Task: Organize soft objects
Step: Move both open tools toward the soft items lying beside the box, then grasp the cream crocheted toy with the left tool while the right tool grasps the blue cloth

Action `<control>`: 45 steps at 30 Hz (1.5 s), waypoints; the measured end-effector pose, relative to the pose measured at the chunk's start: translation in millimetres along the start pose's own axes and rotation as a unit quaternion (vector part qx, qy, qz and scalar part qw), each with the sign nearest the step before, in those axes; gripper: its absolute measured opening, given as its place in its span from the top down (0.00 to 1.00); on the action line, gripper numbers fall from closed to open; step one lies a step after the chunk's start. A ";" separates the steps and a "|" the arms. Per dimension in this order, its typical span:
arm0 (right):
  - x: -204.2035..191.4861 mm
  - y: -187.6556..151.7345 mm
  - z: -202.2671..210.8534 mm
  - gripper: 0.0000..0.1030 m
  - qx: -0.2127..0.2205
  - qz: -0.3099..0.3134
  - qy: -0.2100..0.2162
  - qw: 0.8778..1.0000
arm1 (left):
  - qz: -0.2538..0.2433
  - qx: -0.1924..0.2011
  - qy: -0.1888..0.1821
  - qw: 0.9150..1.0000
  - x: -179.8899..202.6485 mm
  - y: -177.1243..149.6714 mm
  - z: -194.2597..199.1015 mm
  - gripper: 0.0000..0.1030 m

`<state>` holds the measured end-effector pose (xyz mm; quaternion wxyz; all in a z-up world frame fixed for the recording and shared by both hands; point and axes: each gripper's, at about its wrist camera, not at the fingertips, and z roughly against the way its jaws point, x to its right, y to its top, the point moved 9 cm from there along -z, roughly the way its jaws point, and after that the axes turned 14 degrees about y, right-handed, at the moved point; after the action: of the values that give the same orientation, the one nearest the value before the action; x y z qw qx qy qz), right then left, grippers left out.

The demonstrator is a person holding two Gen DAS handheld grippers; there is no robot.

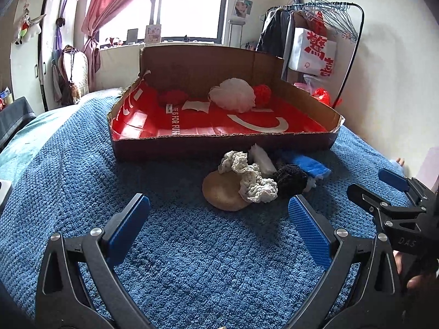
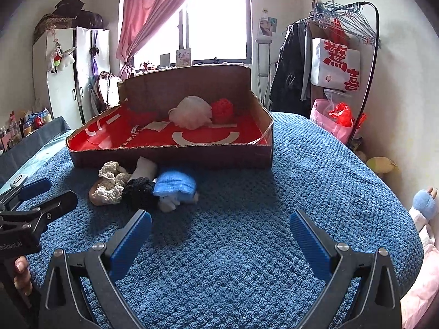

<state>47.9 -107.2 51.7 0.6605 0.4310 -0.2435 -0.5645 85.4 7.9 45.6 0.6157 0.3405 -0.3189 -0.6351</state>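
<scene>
Blue towelling (image 1: 192,260) is spread across the whole bed, and a shallow cardboard tray (image 1: 219,145) with a red lining is set on it toward the window. Inside the tray, near its tall back wall, a white mesh puff (image 1: 233,96) is seen with a red knitted ball (image 1: 262,93) just beside it and a darker red piece (image 1: 172,96) to the left; the front half of the tray floor is bare.

A cluster of soft things is gathered just outside the tray's low front edge: a tan round pad (image 1: 222,192), a cream crocheted piece (image 1: 252,181) lying partly over it, a black knitted ball (image 1: 290,179), a blue cloth (image 2: 175,183) and a white piece (image 1: 262,159).

The left gripper (image 1: 219,219) is held with its blue pads spread wide and nothing between them, close to the tan pad. The right gripper (image 2: 219,233) is likewise spread and empty, over bare towelling to the right of the cluster. Open bedding is left between the right gripper and the bed's rounded right edge.
</scene>
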 end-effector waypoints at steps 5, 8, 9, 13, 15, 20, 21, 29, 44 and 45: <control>-0.1 14.4 -13.7 0.00 -0.021 -0.008 0.031 0.999 | -0.015 -0.030 -0.027 0.999 5.7 12.0 -13.6 0.00; -2.2 22.4 -25.6 0.00 -0.041 -0.014 0.066 0.997 | -0.028 -0.043 -0.042 0.998 11.8 18.8 -20.4 0.00; -1.7 24.8 -28.7 0.00 -0.047 -0.016 0.075 0.996 | -0.035 -0.048 -0.048 0.997 14.3 20.7 -22.9 0.00; -0.2 31.8 -45.0 0.00 -0.070 -0.027 0.107 0.991 | -0.061 -0.055 -0.057 0.995 21.9 26.6 -33.2 0.00; 0.8 32.4 -53.5 0.00 -0.083 -0.031 0.121 0.989 | -0.072 -0.061 -0.068 0.993 26.5 28.1 -38.8 0.03; 0.8 33.5 -74.1 0.11 -0.113 -0.035 0.150 0.982 | -0.089 -0.090 -0.093 0.988 36.0 26.1 -54.6 0.29; 0.4 32.8 -78.0 0.14 -0.120 -0.034 0.152 0.980 | -0.093 -0.094 -0.099 0.986 38.7 25.0 -57.5 0.36; -11.1 25.1 -93.9 0.64 -0.152 -0.021 0.182 0.971 | -0.101 -0.109 -0.121 0.982 46.1 25.4 -67.0 0.72; -14.0 49.2 -64.8 0.81 -0.099 -0.005 0.187 0.977 | -0.086 -0.078 -0.133 0.984 32.5 48.5 -39.1 0.79; -14.3 50.1 -63.2 0.81 -0.097 -0.006 0.189 0.977 | -0.086 -0.076 -0.133 0.984 31.9 50.1 -38.7 0.79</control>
<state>122.4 -75.4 64.2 0.7296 0.4657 -0.0553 -0.4977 145.2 -25.3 63.8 0.5350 0.2311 -0.3185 -0.7476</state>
